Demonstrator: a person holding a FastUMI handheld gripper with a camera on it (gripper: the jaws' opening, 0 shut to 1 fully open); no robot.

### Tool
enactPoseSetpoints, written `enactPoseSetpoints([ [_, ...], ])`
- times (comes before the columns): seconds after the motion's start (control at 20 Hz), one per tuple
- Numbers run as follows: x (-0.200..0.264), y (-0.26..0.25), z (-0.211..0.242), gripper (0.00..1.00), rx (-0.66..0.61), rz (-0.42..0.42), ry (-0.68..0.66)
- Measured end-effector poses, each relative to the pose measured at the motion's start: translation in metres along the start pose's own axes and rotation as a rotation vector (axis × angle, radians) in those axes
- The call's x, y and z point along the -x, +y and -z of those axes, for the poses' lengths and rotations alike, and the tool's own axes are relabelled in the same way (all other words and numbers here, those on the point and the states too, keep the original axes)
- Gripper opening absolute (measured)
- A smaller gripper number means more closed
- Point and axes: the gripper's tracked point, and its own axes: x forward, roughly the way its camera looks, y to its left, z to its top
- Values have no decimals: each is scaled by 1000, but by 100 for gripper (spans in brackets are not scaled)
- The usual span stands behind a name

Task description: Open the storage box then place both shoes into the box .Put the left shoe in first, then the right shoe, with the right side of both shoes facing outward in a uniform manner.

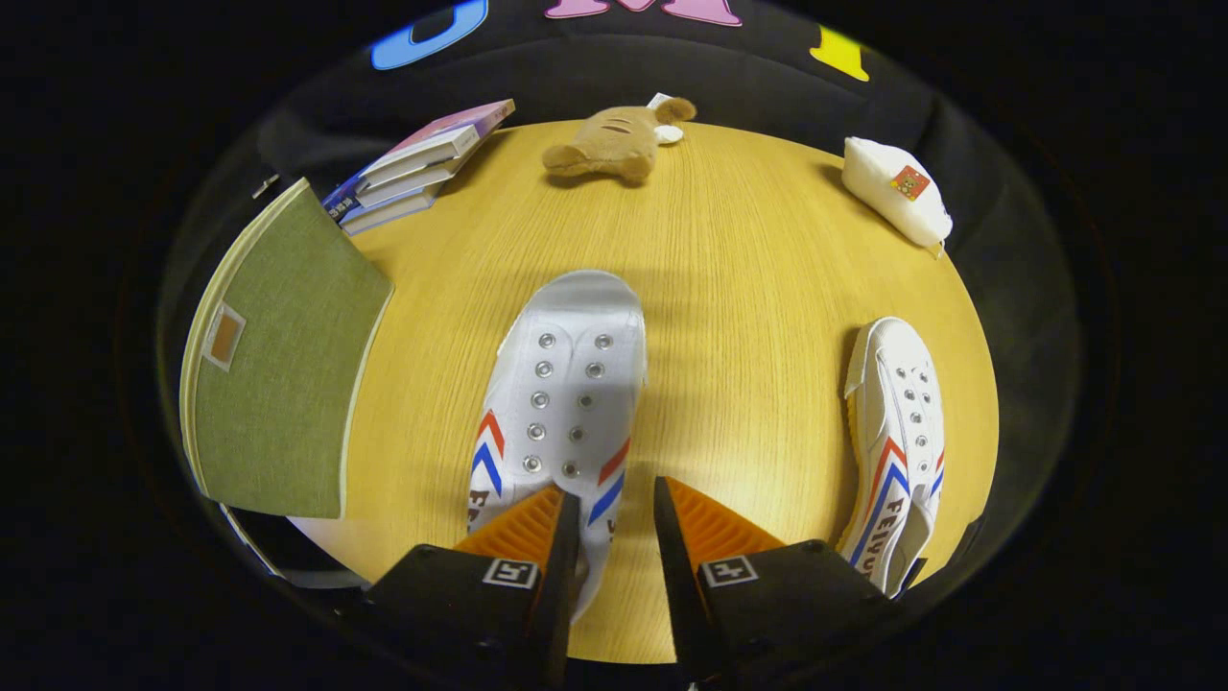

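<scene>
A white canvas shoe with red and blue stripes lies on the round wooden table, toe pointing away from me. My gripper hovers over its heel end, open; the shoe's right rear edge shows in the gap between the fingers, and the left finger covers part of the heel. A second matching shoe lies off to the right of the fingers near the table's rim, tilted onto its side. The green fabric storage box stands to the left of the fingers; a dark gap shows under its near end.
Beyond the box a stack of books rests at the table's far left. A brown plush toy lies at the far edge and a white pouch at the far right. Bare wood stretches between the two shoes.
</scene>
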Motion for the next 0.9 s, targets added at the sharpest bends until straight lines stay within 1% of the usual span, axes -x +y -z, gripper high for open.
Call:
enactPoseSetpoints([
  [0.05, -2, 4, 1, 39, 8, -20, -1],
  [0.15, -5, 6, 2, 21, 23, -23, -5],
  [0.2, -5, 4, 1, 17, 14, -19, -7],
  [0.25, -4, 5, 2, 15, 5, -15, -5],
  [0.3, -5, 4, 0, 8, 4, -25, -13],
  [0.4, -5, 4, 2, 5, 7, -49, -15],
  [0.6, 2, 9, -3, 6, -89, -84, -23],
  [0.9, 41, 23, -19, 5, -156, -128, -77],
])
